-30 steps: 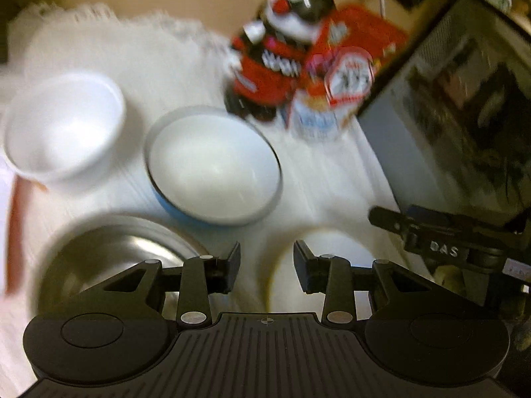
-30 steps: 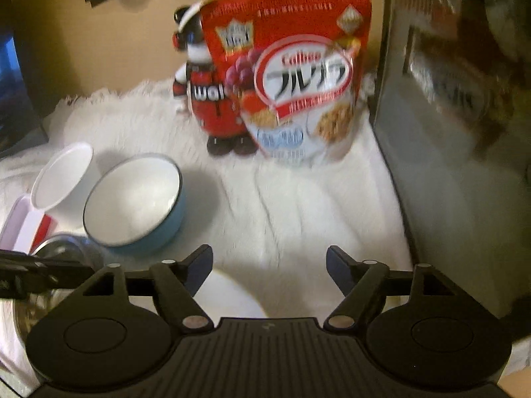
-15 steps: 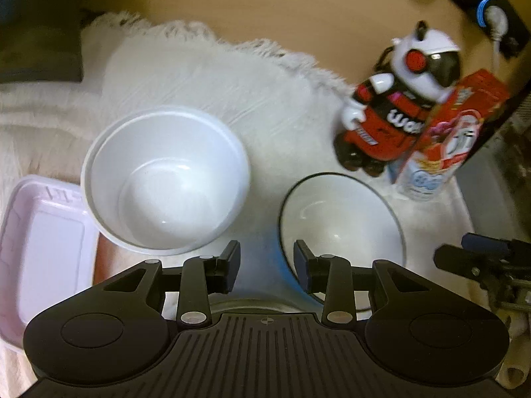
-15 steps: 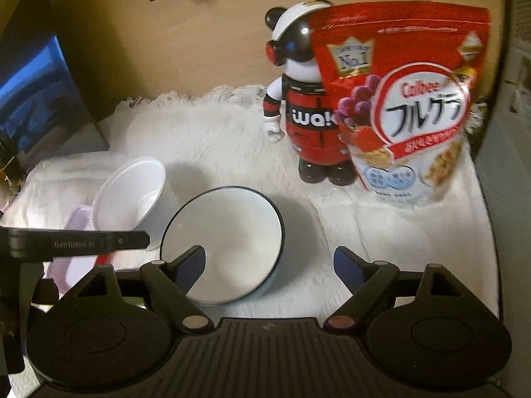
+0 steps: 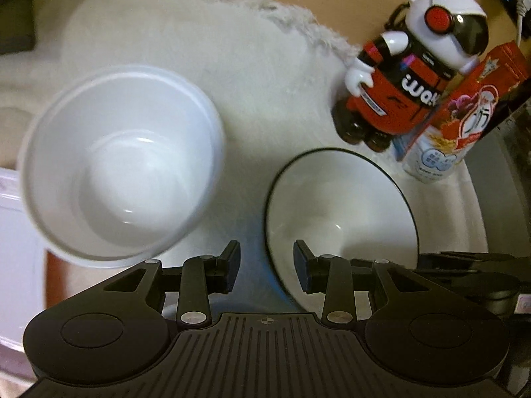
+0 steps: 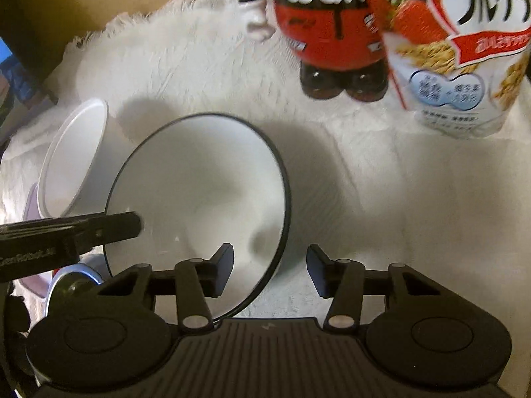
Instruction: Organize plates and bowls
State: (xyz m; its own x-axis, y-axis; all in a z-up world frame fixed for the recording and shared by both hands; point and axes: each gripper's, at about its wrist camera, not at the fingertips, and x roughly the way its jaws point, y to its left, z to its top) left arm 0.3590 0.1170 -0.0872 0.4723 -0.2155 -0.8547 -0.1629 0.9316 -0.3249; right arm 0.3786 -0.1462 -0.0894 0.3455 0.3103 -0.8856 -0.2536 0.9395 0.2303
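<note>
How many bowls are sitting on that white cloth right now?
2 in plain view: a plain white bowl on the left, and a dark-rimmed white bowl to its right, near the toy figure. Others may sit hidden behind the grippers at the bottom edge.

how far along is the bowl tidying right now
Nothing looks stacked yet. The dark-rimmed bowl and the plain white bowl sit apart on the white cloth. In hand: nothing; the right gripper straddles the dark-rimmed bowl's near rim, the left gripper hangs open between them. Gripping and nesting remain.
</note>
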